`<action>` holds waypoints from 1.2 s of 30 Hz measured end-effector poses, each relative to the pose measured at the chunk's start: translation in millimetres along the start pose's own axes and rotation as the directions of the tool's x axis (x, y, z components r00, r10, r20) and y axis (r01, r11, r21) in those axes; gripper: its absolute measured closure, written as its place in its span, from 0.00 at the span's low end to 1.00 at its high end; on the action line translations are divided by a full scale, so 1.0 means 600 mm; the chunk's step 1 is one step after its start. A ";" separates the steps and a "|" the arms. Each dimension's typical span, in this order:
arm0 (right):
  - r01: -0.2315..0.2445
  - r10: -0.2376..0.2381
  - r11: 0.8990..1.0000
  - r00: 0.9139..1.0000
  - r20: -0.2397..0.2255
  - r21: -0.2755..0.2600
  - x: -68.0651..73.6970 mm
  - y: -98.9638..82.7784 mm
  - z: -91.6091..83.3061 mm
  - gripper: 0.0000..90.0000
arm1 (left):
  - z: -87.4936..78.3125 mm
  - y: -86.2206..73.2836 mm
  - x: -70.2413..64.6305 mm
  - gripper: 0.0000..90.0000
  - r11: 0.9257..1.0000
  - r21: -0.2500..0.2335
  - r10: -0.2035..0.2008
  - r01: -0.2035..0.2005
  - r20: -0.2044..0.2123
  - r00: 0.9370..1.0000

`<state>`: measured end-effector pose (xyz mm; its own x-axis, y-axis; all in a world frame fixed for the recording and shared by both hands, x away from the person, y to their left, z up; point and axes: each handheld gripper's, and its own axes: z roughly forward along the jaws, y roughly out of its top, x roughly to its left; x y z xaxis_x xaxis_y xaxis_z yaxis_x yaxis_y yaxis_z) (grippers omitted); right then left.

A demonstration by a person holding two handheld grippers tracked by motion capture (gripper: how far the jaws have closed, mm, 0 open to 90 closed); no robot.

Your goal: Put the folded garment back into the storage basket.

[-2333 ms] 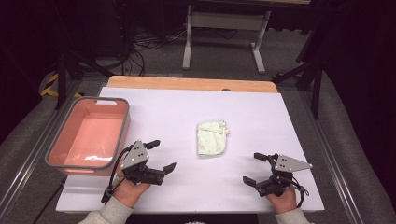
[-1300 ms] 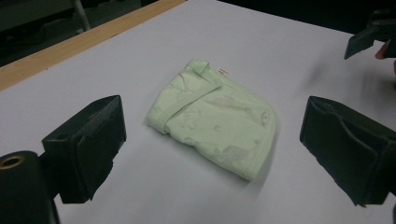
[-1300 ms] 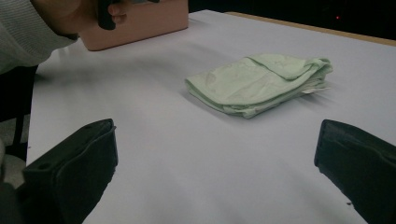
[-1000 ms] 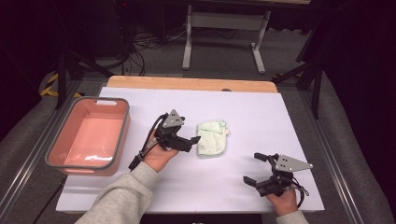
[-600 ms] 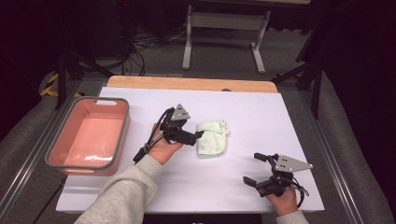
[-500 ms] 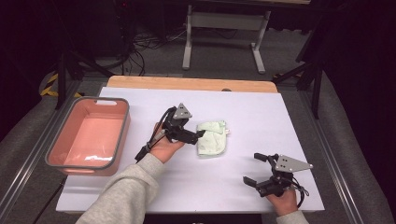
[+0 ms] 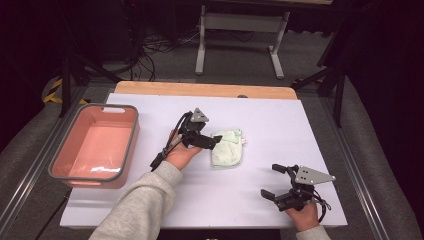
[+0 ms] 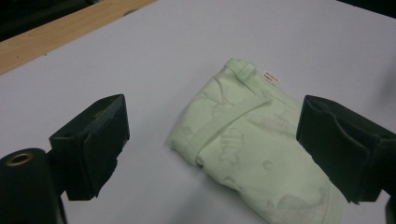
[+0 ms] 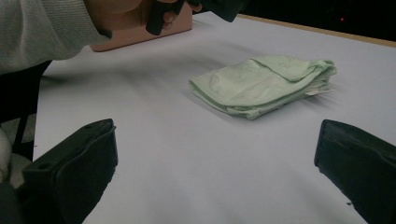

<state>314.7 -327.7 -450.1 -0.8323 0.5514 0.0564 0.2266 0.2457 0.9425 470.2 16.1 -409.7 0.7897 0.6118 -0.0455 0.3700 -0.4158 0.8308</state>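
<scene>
**One folded cloth, two open grippers**

One pale green folded cloth [image 7: 227, 148] lies near the middle of the white table [image 7: 260, 200], well apart from the pink bin [image 7: 95, 147] at the left edge. The left gripper [image 7: 212, 142] hovers at the cloth's left edge, its jaws wide though they have just been closing a little; nothing is pinched yet, and the cloth sits ahead of and between them in the left gripper view [image 8: 252, 154]. The right gripper [image 7: 272, 181] rests near the table's front right corner, jaws spread and empty.

The cloth looks light, soft and limp, so it will likely sag and unfold when lifted. A grip across the thick folded edge with the sewn band [image 8: 224, 123] should catch all layers at once.

The bin appears empty, its floor bare.
</scene>
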 end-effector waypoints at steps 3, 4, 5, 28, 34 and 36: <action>0.001 -0.001 1.000 1.000 -0.002 0.000 0.001 0.000 0.001 0.00 | 0.013 -0.005 0.006 0.14 0.999 0.008 -0.035 0.035 -0.006 0.999; 0.001 -0.001 1.000 1.000 -0.003 0.000 0.001 0.000 0.001 0.00 | 0.016 -0.006 0.008 0.15 0.999 0.016 -0.031 0.031 -0.015 0.999; 0.002 -0.002 1.000 1.000 -0.003 0.001 0.001 0.000 0.001 0.00 | 0.016 -0.006 0.008 0.15 0.999 0.016 -0.031 0.031 -0.015 0.999; 0.007 -0.007 1.000 1.000 -0.013 0.002 0.002 0.000 0.000 0.00 | 0.064 -0.029 0.014 0.30 0.991 0.086 -0.099 0.098 0.007 0.995; 0.007 -0.007 1.000 1.000 -0.015 0.001 0.002 0.000 0.000 0.00 | 0.070 -0.029 0.008 0.36 0.989 0.120 -0.087 0.087 0.000 0.996; 0.008 -0.008 1.000 1.000 -0.015 0.002 0.002 0.000 0.000 0.00 | 0.075 -0.029 0.006 0.36 0.985 0.152 -0.077 0.077 -0.009 0.997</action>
<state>313.8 -327.3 -450.1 -0.8416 0.5374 0.0541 0.2211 0.2514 0.9423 488.6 -4.8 -449.2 0.7549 0.6475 -0.1043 0.4997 -0.4649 0.7308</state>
